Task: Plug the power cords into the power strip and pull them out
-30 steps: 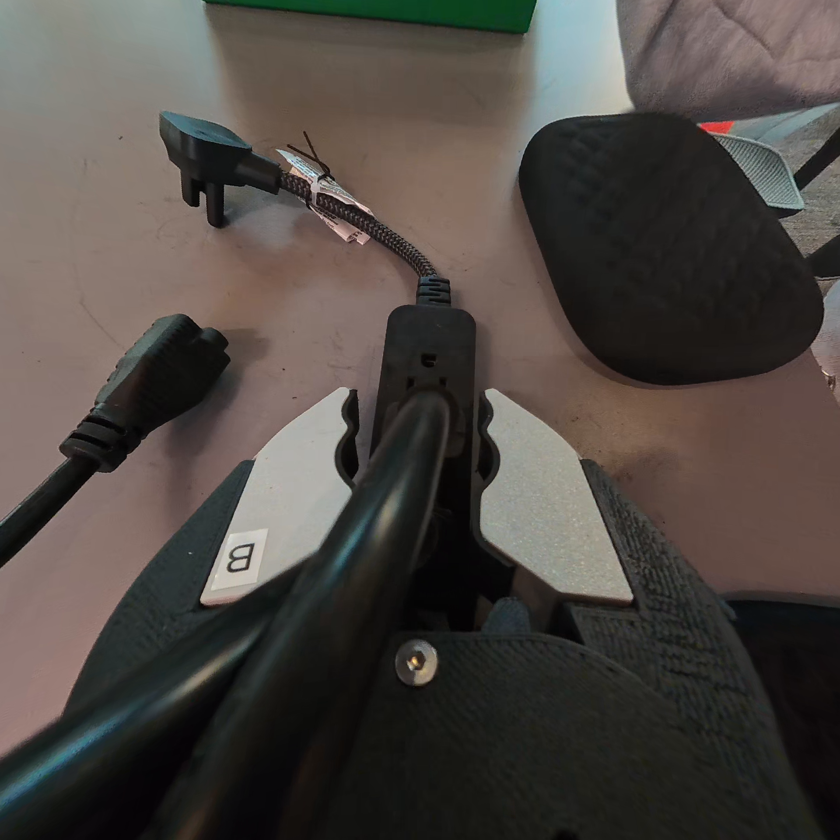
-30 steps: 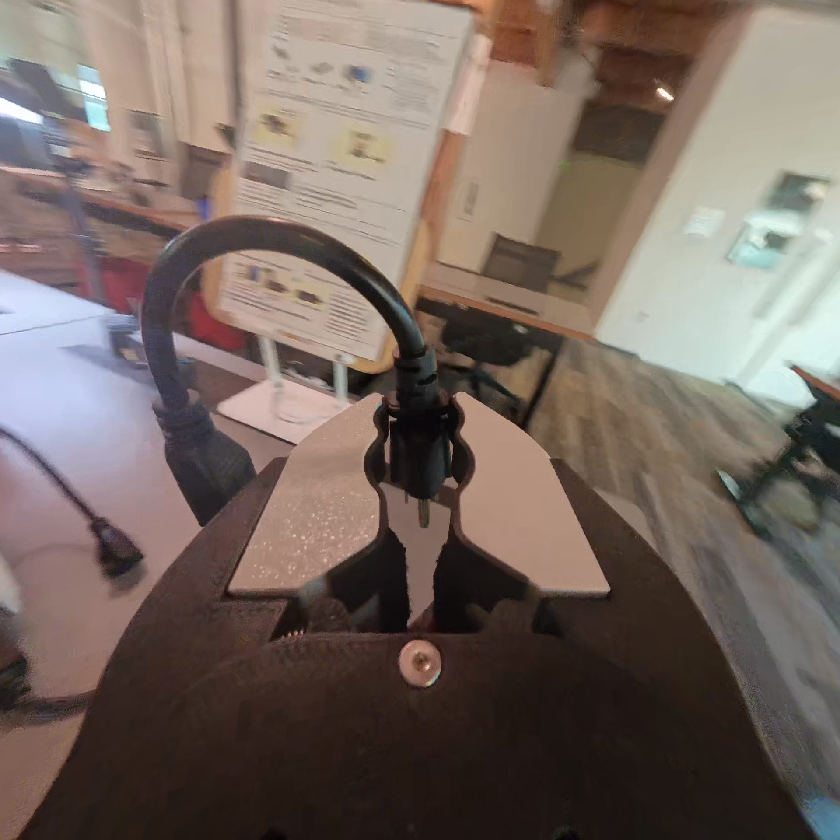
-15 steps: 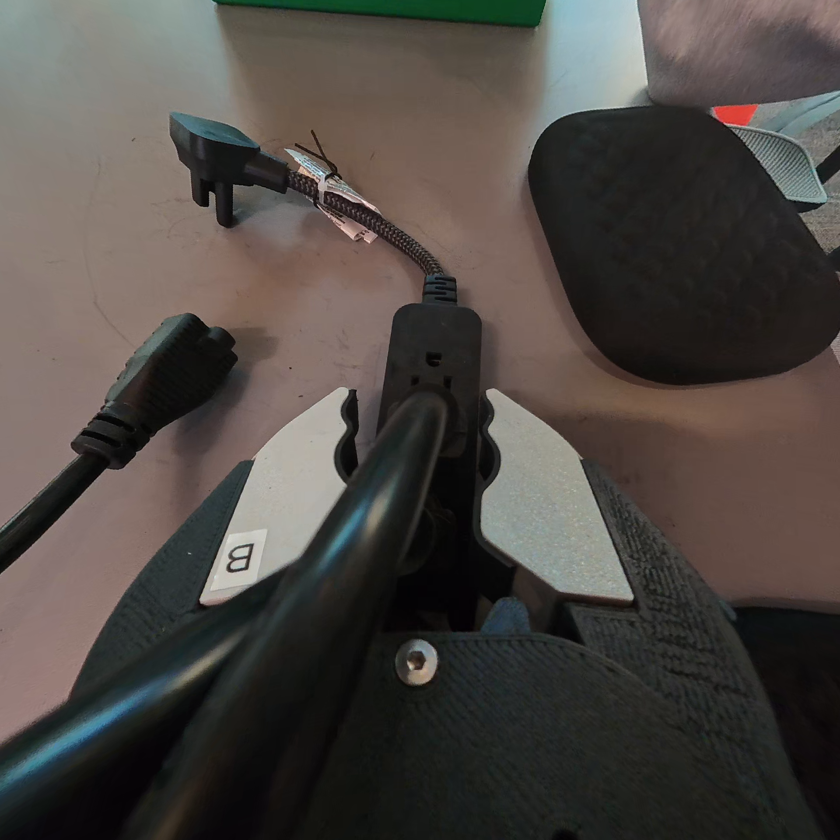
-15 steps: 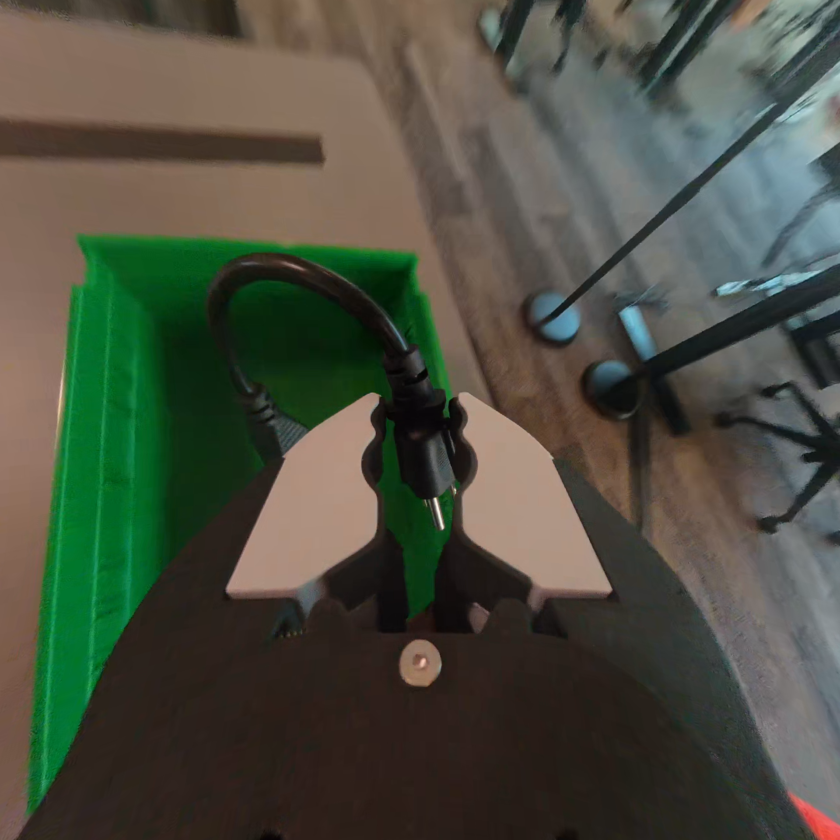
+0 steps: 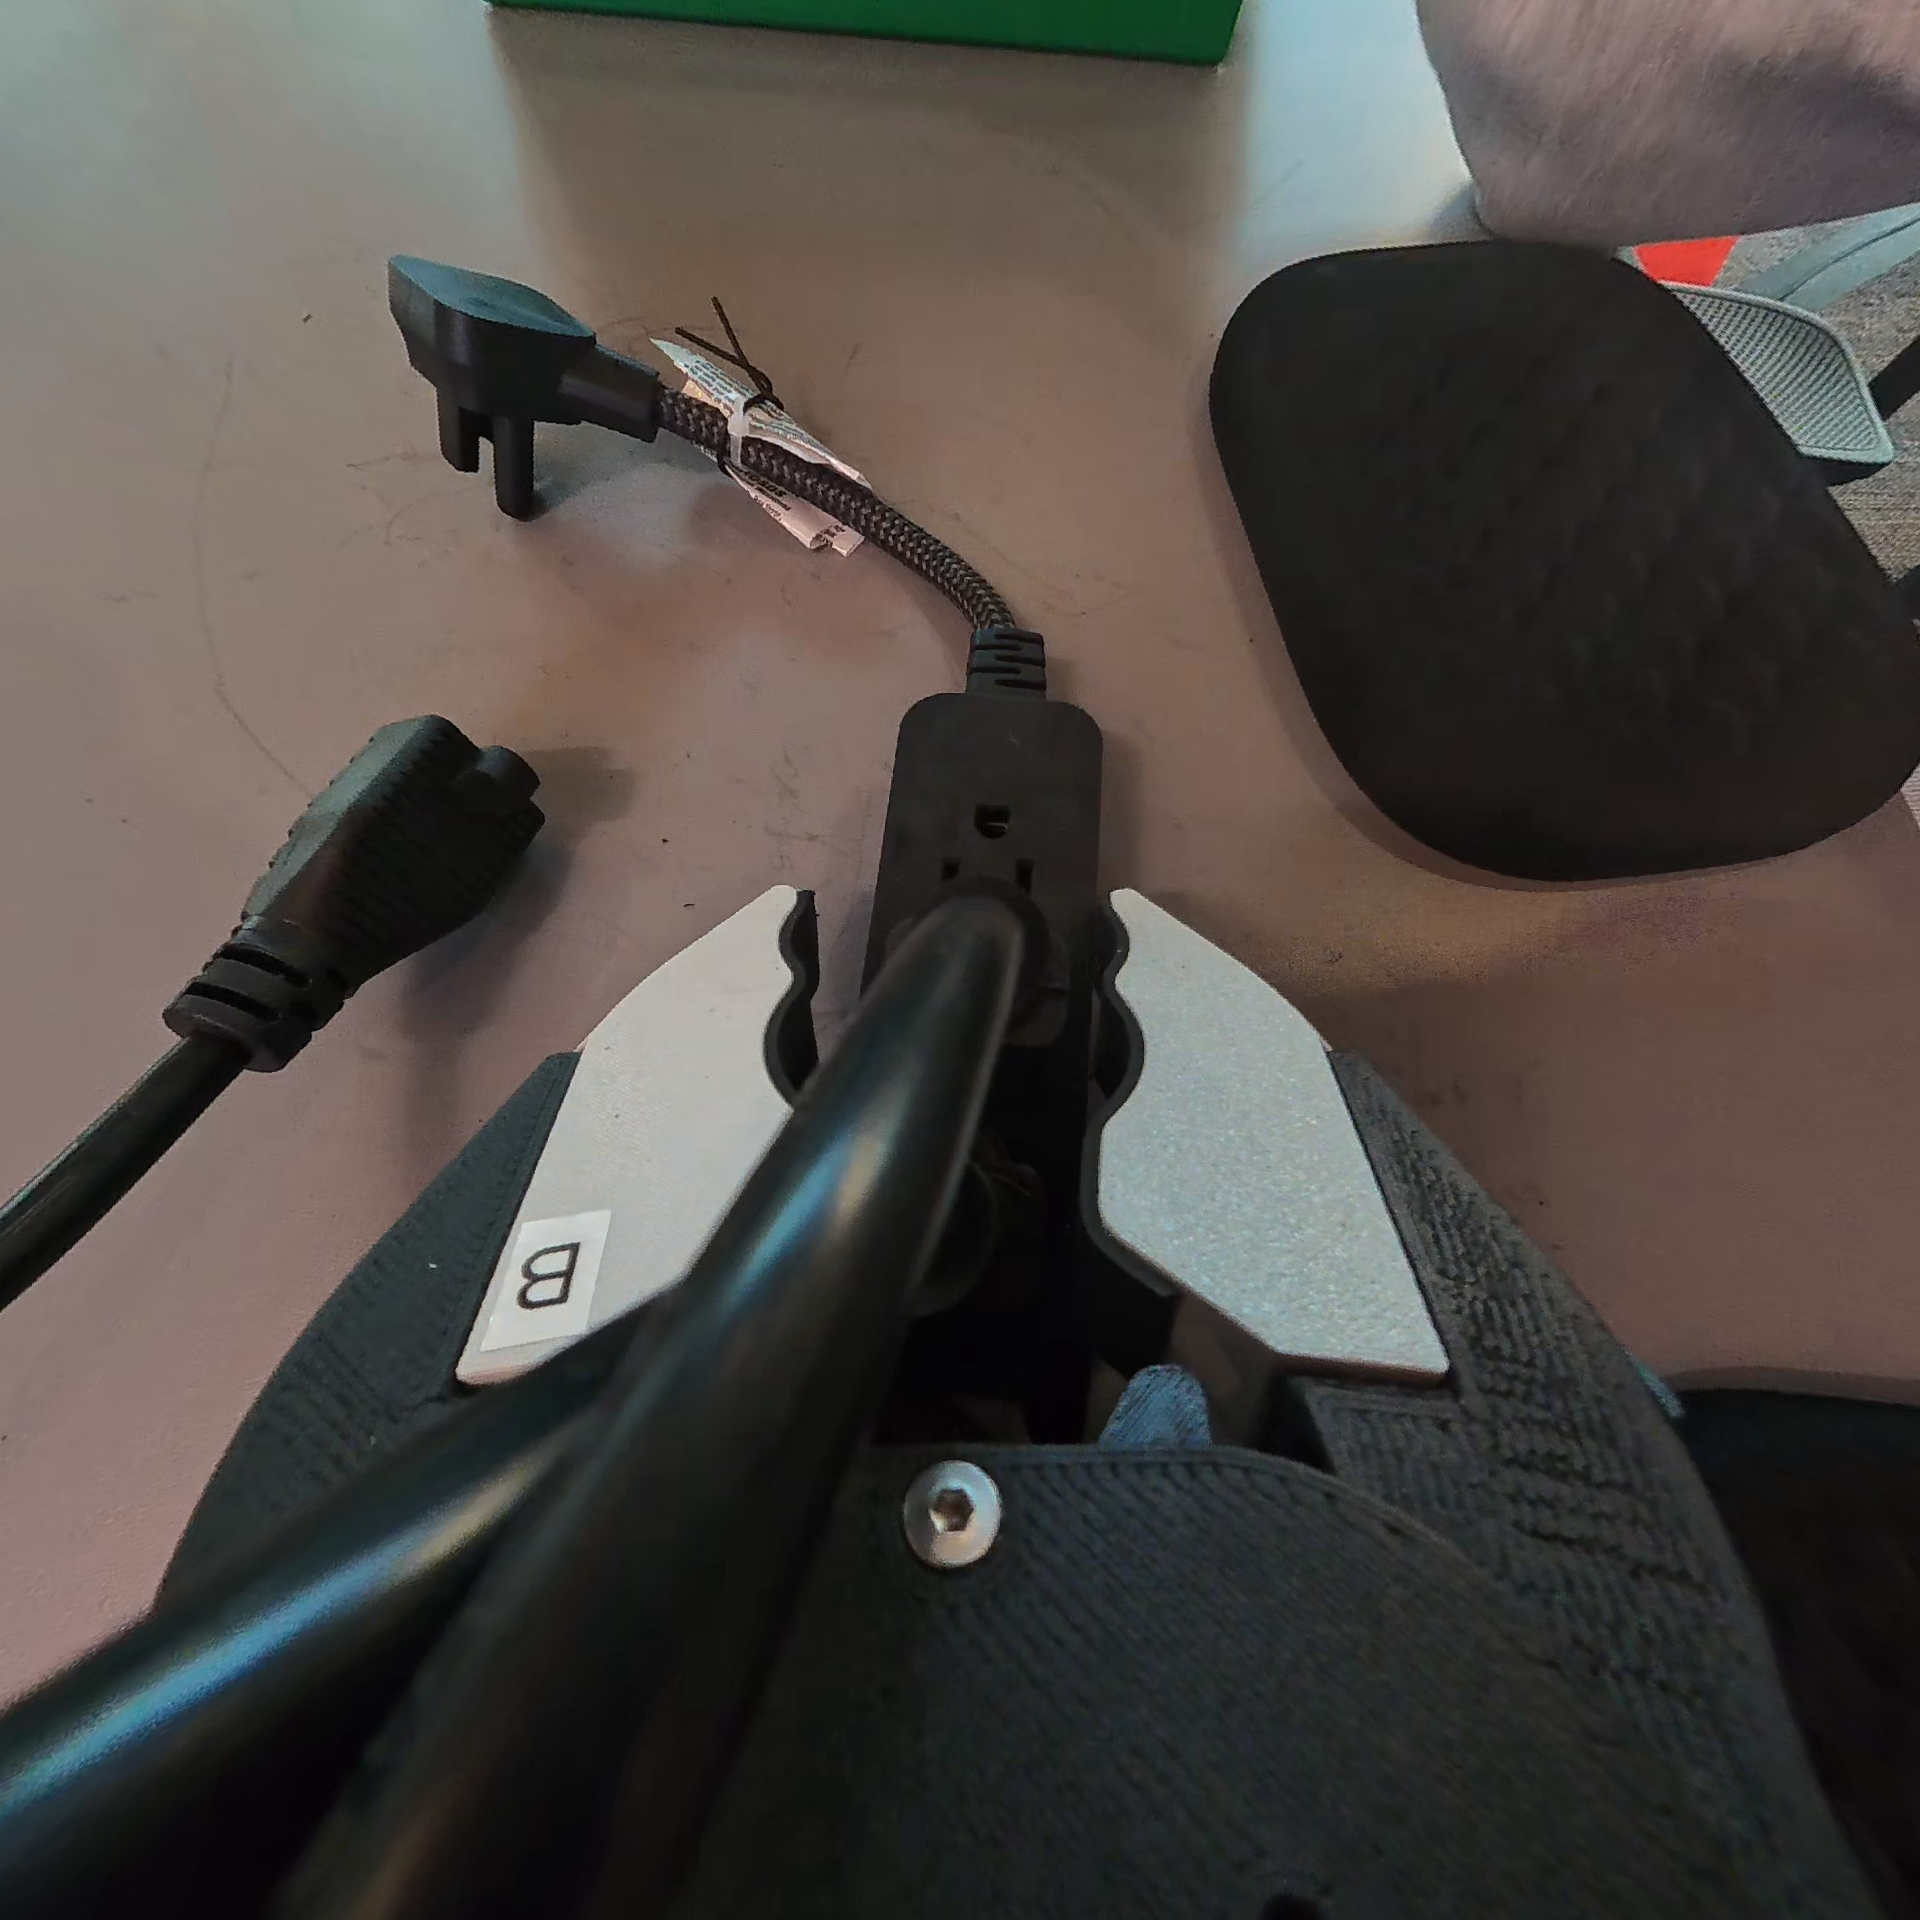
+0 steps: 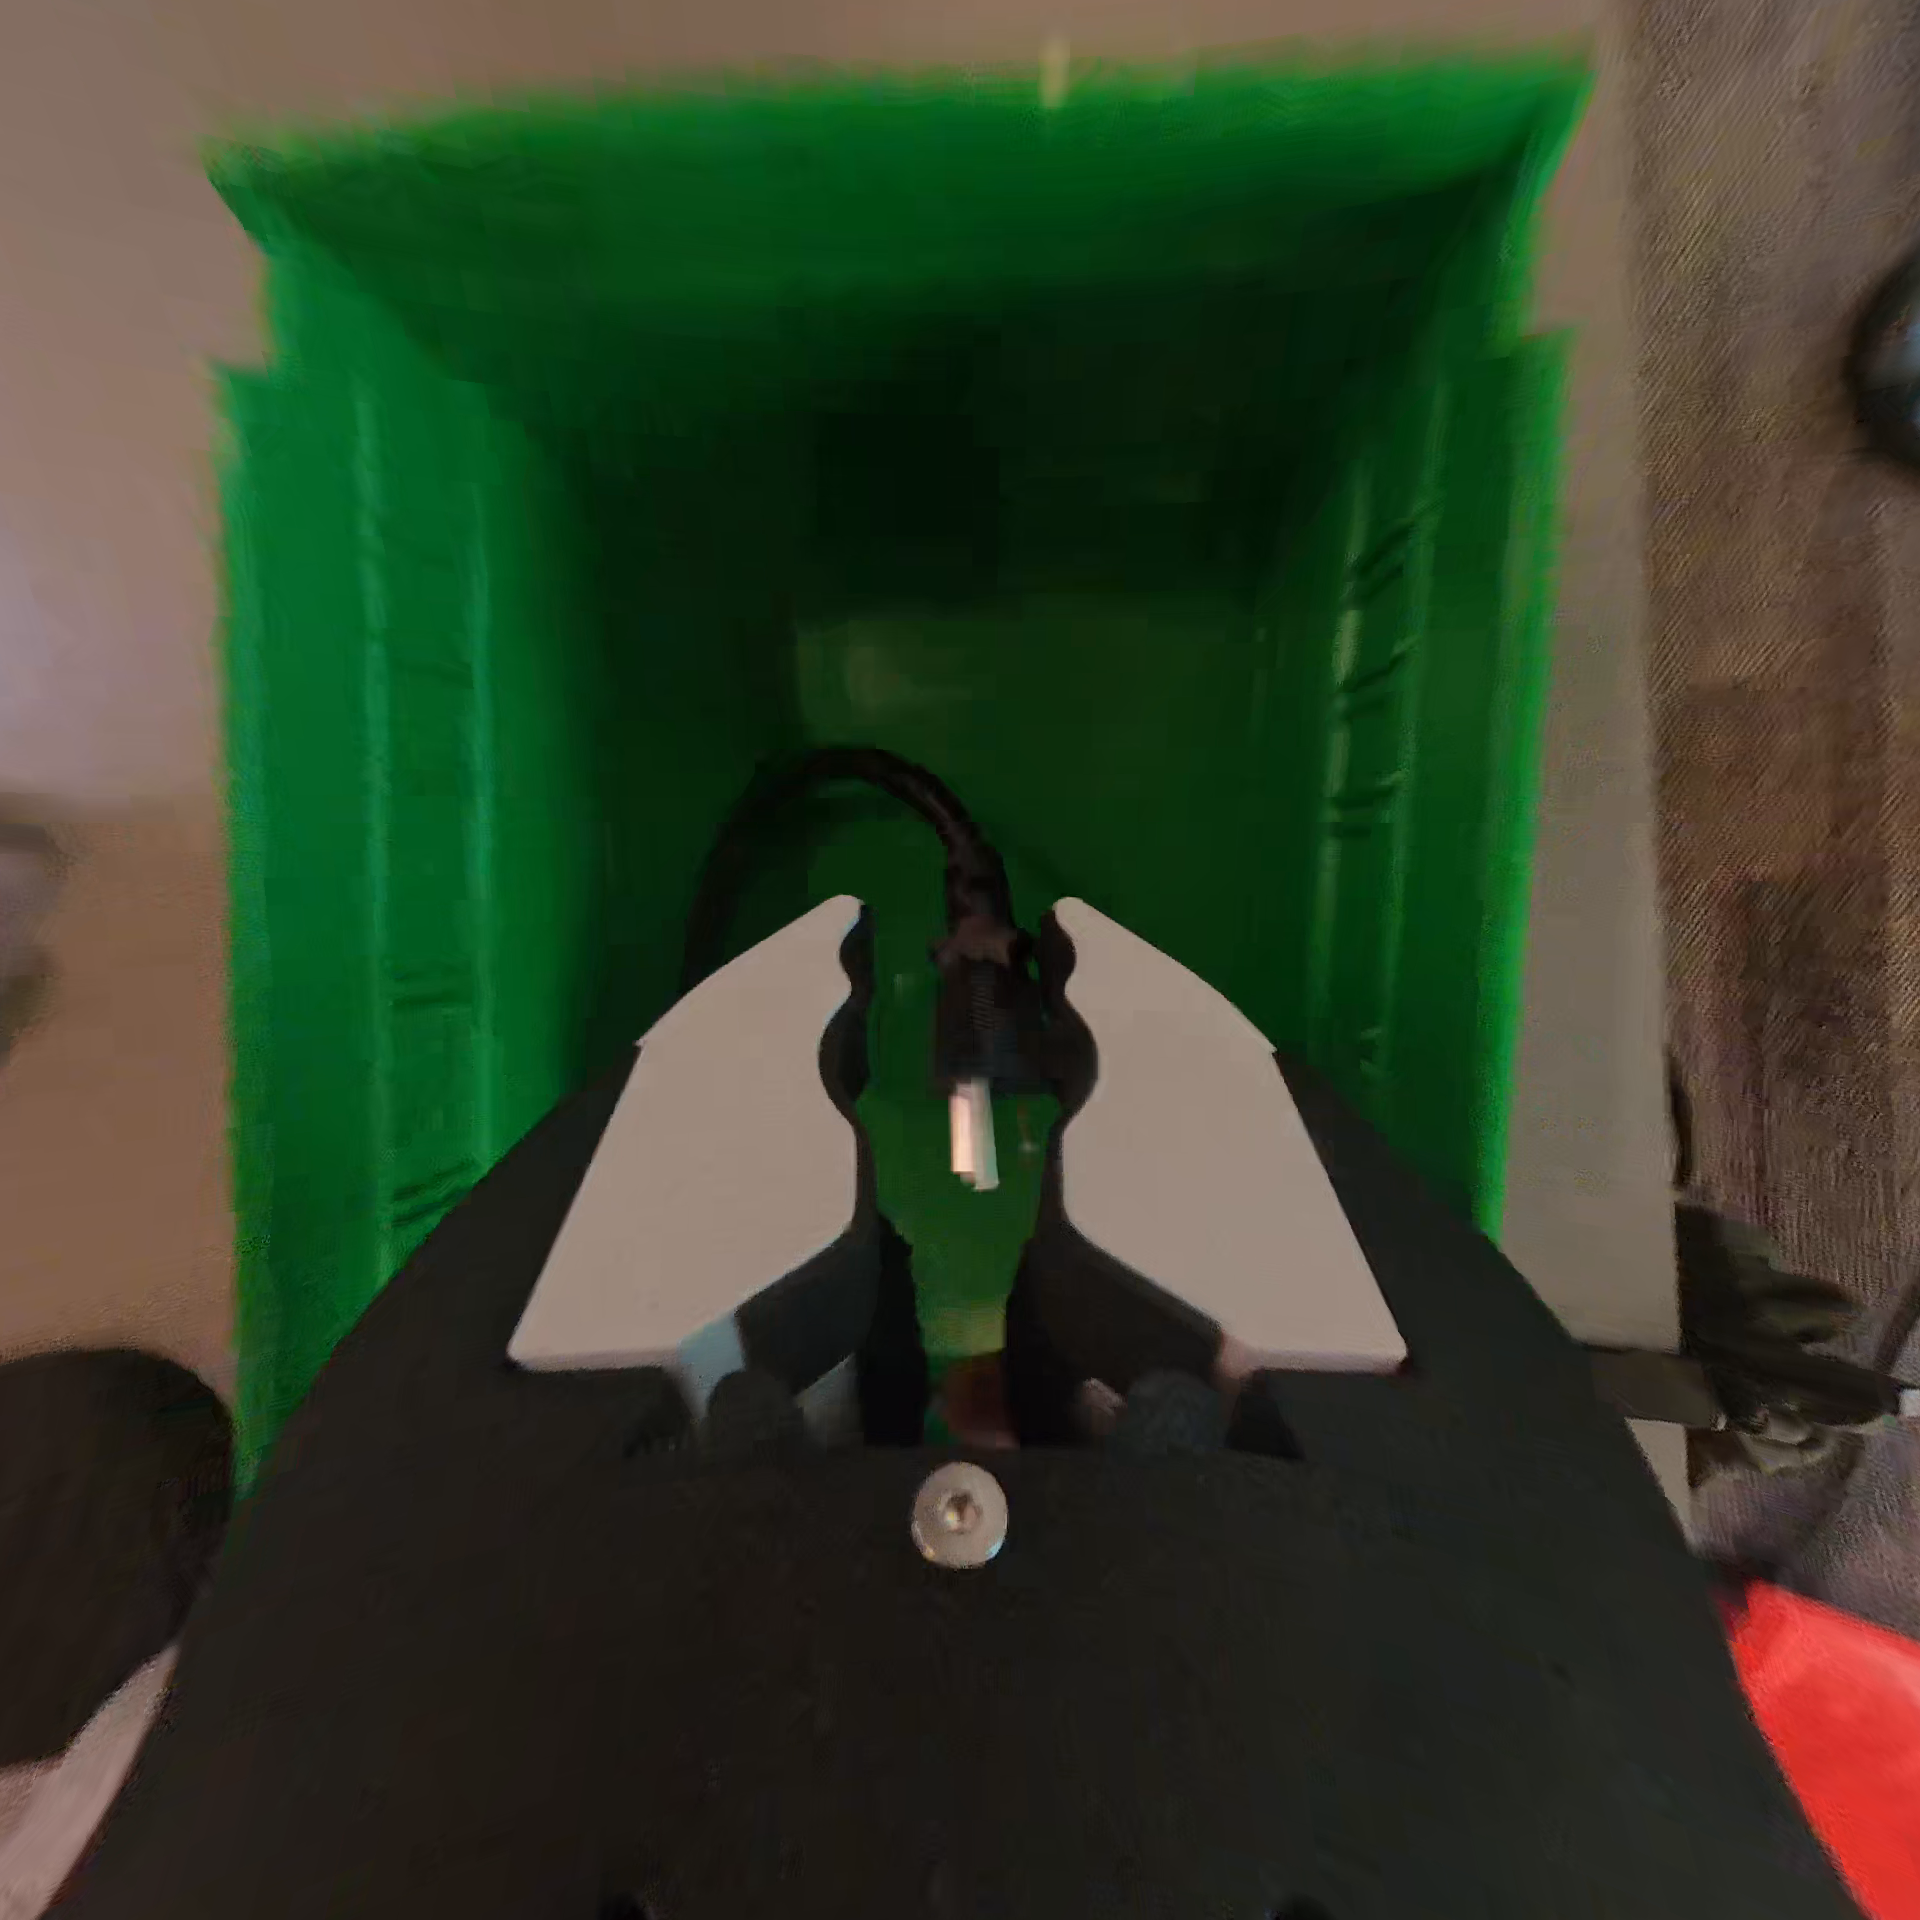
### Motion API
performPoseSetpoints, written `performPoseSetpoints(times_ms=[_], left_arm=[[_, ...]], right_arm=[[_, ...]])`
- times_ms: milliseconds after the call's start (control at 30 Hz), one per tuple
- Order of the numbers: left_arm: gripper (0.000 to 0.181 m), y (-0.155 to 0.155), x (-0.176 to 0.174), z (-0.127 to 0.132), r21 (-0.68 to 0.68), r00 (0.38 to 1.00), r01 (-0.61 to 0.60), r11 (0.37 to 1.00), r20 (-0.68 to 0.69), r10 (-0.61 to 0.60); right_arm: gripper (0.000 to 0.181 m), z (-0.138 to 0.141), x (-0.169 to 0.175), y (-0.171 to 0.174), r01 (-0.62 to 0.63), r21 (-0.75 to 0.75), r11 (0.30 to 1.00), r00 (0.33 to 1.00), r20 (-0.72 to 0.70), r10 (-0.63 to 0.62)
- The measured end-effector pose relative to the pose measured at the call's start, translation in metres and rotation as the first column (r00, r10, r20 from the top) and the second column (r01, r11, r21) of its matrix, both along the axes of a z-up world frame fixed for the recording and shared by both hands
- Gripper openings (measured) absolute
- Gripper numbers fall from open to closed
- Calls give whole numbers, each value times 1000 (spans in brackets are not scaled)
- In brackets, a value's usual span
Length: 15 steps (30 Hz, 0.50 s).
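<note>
In the left wrist view, my left gripper (image 5: 956,935) is shut on the sides of the black power strip (image 5: 992,790), which lies on the table. A thick black power cord (image 5: 883,1091) is plugged into the strip and arcs back over the gripper. The strip's braided cable (image 5: 883,520) ends in a flat black plug (image 5: 478,332). In the blurred right wrist view, my right gripper (image 6: 956,914) hangs open over the green bin (image 6: 395,727). A short cord's black plug (image 6: 982,1018) sits loose between the jaws, against the right finger, prongs towards the camera.
A loose black cord connector (image 5: 405,831) lies on the table to the left of the strip. A black chair seat (image 5: 1538,561) is at the right table edge, below a grey sleeve (image 5: 1662,104). The green bin's edge (image 5: 862,21) shows at the far end. There is about 45 cm between the tips of the two grippers.
The right gripper has swung down from facing the room to over the green bin, and its jaws have opened off the plug. The left gripper has stayed on the strip.
</note>
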<state>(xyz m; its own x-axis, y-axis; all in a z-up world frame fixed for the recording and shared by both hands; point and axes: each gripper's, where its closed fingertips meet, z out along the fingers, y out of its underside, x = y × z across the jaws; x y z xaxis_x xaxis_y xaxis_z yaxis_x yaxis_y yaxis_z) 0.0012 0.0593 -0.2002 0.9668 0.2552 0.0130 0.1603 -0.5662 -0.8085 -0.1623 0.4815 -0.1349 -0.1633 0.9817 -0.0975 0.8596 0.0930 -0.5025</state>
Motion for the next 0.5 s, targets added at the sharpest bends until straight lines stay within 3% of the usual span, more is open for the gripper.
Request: performPoseSetpoints(times_ms=[100,167,233,300,400,433,500], left_arm=[[51,0,0,0,0,1000,0,1000,0,0],[51,0,0,0,0,1000,-2,1000,0,2],[51,0,0,0,1,1000,-3,1000,1,3],[51,0,0,0,1,1000,-4,1000,3,4],[52,0,0,0,-1,1000,-5,1000,-4,5],[52,0,-1,0,-1,1000,-6,1000,-6,6],[52,0,-1,0,-1,1000,-6,1000,-6,6]], right_arm=[[52,59,-9,-6,17,43,999,967,-254,-5],[70,108,-14,-12,28,146,989,878,-476,45],[90,163,-13,-32,45,158,986,707,-702,80],[100,215,-3,-58,-2,35,999,502,-864,31],[103,272,27,-103,-273,-126,954,234,-970,-61],[105,285,38,-114,-357,-146,923,168,-982,-90],[110,301,54,-129,-465,-169,869,103,-985,-136]])
